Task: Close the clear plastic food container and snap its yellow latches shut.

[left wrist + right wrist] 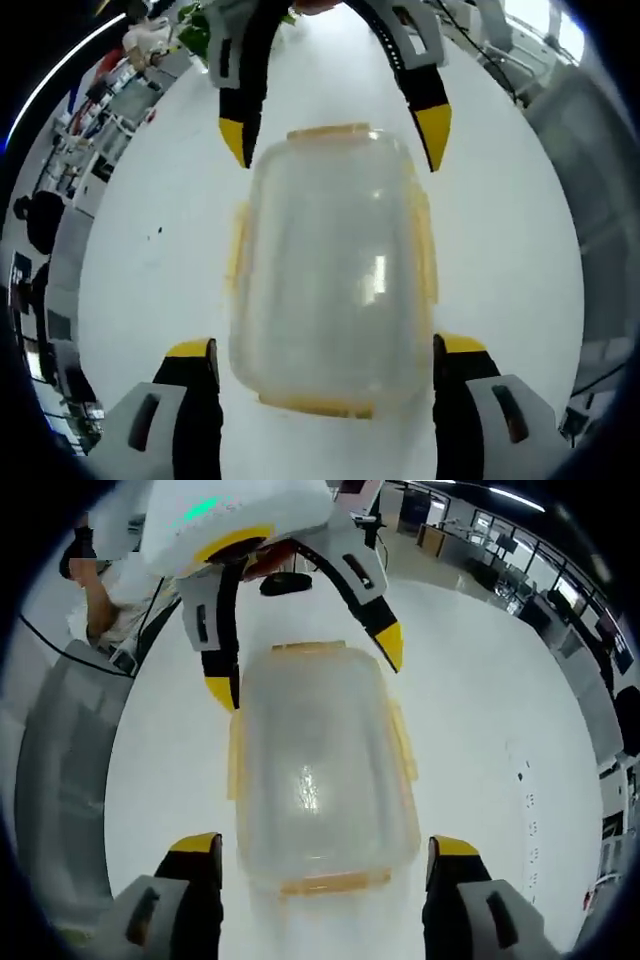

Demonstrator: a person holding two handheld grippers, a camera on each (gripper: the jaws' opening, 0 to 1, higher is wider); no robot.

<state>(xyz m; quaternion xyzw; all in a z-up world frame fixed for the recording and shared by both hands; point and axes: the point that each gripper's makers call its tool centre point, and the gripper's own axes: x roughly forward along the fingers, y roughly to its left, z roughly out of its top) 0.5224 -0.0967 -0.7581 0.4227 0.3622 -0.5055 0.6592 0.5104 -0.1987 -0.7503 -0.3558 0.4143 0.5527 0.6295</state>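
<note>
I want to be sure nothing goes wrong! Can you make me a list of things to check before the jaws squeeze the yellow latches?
1. Lid sits on the clear container: ok, it covers the top.
2. Yellow latches snapped down: cannot tell, the views look down from above.
3. Left gripper open: ok, its jaws stand either side of one end, apart from it.
4. Right gripper open: ok, its jaws flank the opposite end.
5. Container flat on the white table: ok.
6. Nothing close beside the container: ok.

Bright even overhead light, glare streaks on the clear lid point(378, 275), soft focus — edges fisheye-bent
</note>
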